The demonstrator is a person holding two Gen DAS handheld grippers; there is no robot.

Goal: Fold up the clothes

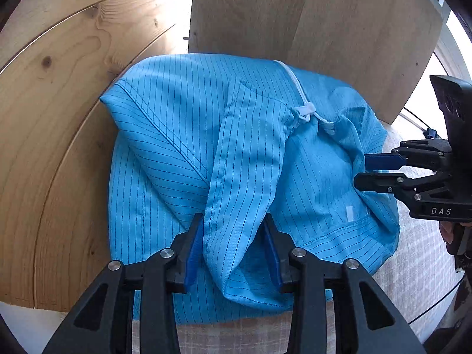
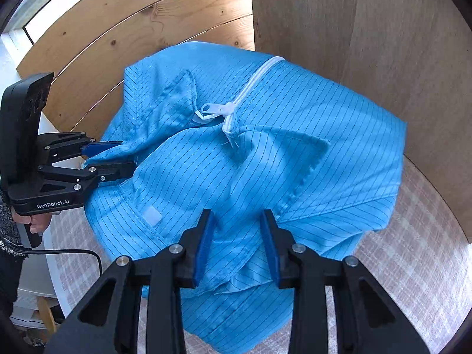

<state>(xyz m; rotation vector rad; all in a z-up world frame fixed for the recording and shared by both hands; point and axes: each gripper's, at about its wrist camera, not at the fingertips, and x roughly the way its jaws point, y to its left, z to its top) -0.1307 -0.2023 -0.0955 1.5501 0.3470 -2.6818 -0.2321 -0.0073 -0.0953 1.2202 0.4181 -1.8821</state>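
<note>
A light blue pinstriped garment (image 1: 177,135) with a white zipper (image 1: 295,82) lies crumpled on a pale checked cloth (image 1: 413,265). My left gripper (image 1: 233,250) is at its near edge, shut on a raised fold of fabric bunched between the blue pads. From the right, my right gripper (image 1: 361,172) pinches the garment's side edge. In the right wrist view the garment (image 2: 309,135) fills the middle, and the right gripper (image 2: 237,247) holds a bunched hem. The left gripper (image 2: 124,159) bites the cloth at the left. A small white patch (image 2: 152,215) shows near the hem.
Pine wall planks (image 1: 59,118) curve round the left and back. A plain wooden board (image 1: 324,29) stands upright right behind the garment. A person's hand (image 2: 38,221) holds the left gripper's handle, with a black cable (image 2: 73,252) trailing below it.
</note>
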